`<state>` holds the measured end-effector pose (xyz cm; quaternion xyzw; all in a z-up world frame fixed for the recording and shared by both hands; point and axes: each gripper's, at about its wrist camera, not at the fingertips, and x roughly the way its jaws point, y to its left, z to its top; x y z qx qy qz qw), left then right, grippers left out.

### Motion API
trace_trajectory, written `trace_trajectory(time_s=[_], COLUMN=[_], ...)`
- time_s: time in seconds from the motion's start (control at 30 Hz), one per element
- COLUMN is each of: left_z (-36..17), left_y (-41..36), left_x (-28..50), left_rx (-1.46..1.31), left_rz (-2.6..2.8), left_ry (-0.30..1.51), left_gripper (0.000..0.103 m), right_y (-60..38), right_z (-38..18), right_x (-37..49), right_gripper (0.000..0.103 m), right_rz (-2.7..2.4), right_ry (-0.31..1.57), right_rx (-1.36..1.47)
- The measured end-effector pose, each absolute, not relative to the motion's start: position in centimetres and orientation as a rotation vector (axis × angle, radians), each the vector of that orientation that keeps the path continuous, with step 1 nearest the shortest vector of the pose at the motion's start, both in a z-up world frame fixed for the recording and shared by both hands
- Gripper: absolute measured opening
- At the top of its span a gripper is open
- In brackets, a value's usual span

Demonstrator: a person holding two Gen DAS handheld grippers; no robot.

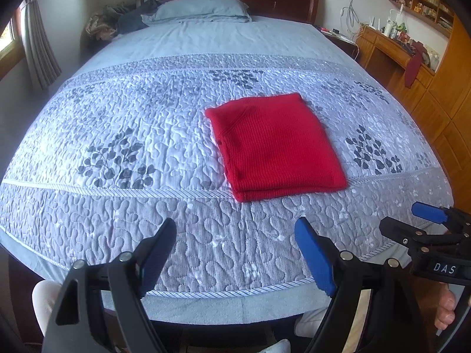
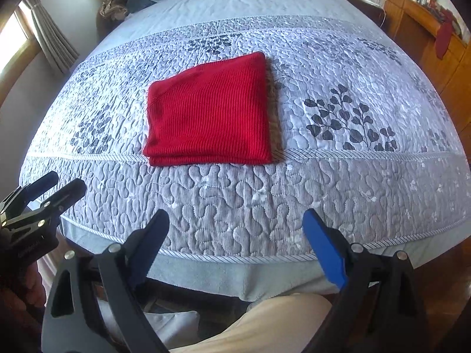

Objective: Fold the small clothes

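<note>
A red ribbed knit garment [image 1: 275, 147] [image 2: 210, 111] lies folded into a neat rectangle on the grey quilted bedspread [image 1: 147, 135] [image 2: 338, 176]. My left gripper [image 1: 235, 229] hangs open over the foot of the bed, short of the garment, with nothing between its fingers. My right gripper [image 2: 235, 220] is open too and equally back from the garment, empty. In the left wrist view the right gripper [image 1: 412, 217] shows at the right edge. At the left edge of the right wrist view, the left gripper [image 2: 63, 185] appears.
A pale blue pillow [image 1: 203, 8] and a heap of dark clothes [image 1: 123, 19] lie at the wooden headboard. A wooden desk with clutter [image 1: 394, 44] and cabinets stand to the right. A curtained window [image 1: 35, 44] is on the left. The person's light trousers [image 2: 265, 323] show below the bed edge.
</note>
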<state>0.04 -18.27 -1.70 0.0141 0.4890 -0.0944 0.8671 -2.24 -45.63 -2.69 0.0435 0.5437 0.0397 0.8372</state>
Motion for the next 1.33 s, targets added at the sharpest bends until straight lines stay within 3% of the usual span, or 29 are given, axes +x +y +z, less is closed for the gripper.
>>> trace_trajectory(time_s=[1.33], left_z=[-2.9], left_y=[-18.6], left_x=[0.4], left_rx=[0.033], left_rz=[-0.221], left_ry=[1.067], left_gripper=[0.083], right_y=[-45.4], right_z=[-3.7], right_x=[-1.8], right_gripper=[0.092], right_rz=[0.089], right_ry=[1.17], right_rx=[0.093])
